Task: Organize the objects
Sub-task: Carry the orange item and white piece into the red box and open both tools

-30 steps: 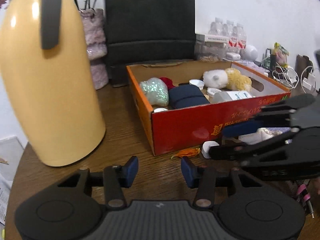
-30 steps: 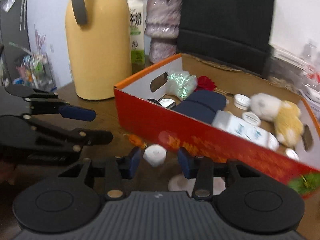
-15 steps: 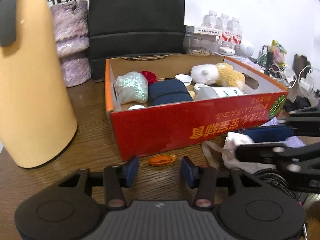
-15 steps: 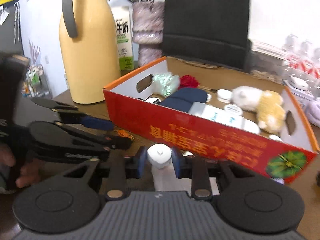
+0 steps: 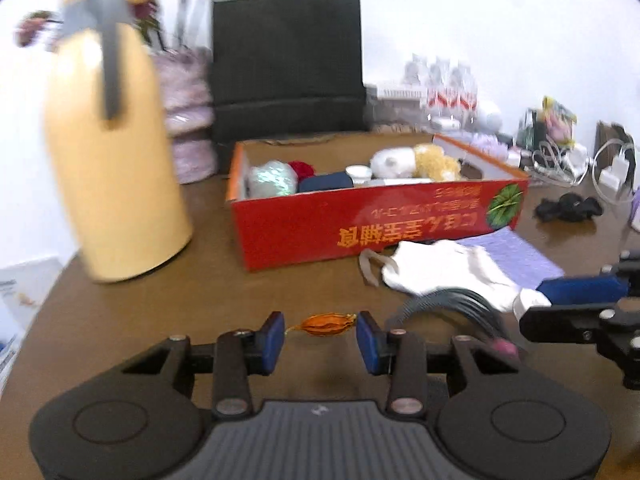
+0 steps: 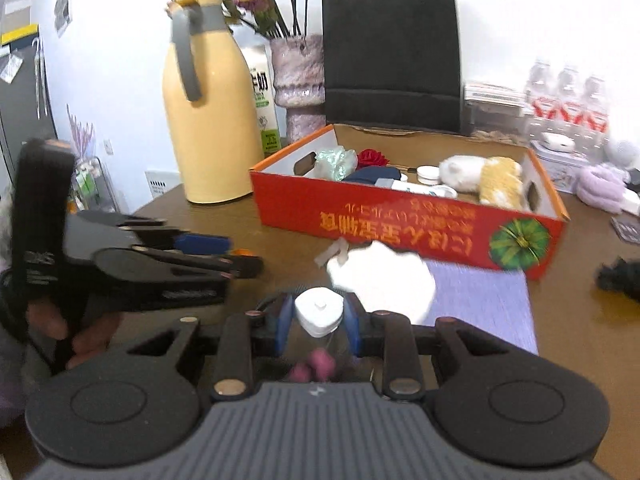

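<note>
left gripper [image 5: 320, 338]: jaws closing, orange item [image 5: 326, 324] between pads, untouched | right gripper [image 6: 318, 320]: clamped on white cap [image 6: 319, 312]

Bare wooden table [image 5: 132, 312] is being left free btwn the yellow flask [image 5: 116, 168] and the red box [image 5: 376, 220], wide enough for a gripper. Box front is being crowded by a white cloth [image 5: 440, 268] and a purple mat [image 6: 480, 304]. Rear access is being blocked by a black bag [image 6: 392, 56] and a vase [image 6: 298, 80]. Far right edge is being cluttered w/ cables [image 5: 560, 164] and bottles [image 6: 568, 100].
</note>
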{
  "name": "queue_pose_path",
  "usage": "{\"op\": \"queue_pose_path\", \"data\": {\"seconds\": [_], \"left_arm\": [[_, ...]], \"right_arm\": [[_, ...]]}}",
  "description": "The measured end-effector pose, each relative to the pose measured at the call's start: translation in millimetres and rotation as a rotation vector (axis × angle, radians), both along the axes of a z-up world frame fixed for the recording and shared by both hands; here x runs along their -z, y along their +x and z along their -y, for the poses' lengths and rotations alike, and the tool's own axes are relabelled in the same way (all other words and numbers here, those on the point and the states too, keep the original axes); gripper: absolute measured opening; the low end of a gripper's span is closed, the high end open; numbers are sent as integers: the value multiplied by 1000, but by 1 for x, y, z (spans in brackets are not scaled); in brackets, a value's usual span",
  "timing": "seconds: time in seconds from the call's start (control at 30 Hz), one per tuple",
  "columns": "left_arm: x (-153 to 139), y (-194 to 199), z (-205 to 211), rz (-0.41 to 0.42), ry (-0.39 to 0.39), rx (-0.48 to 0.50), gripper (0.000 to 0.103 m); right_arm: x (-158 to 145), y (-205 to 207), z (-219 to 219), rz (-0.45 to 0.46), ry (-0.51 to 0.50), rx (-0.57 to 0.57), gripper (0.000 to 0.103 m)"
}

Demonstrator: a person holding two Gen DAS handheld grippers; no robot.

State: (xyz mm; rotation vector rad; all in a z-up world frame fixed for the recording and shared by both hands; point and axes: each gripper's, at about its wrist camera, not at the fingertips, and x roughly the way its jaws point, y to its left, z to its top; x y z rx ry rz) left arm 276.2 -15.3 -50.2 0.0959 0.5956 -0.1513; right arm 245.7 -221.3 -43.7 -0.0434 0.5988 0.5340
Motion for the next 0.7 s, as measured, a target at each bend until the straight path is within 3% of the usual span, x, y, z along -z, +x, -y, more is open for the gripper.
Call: {"op": "queue_pose_path", "data": {"seconds": [0.17,0.33,0.53,0.7], "left_arm": [[-32,-98,-4,64,-45,-21,38],[-53,-156,7,102,-56,32,38],[-56,-163,23,102,-53,82,38],[-60,-131,24,107,-91,124,38]], "right_arm": [[9,-70,15,-69,17,-16,28],[6,-120,41,-74,25,30,28],[0,-130,53,-44,37,80,28],[-4,-108,58,-17,34,94,28]]}}
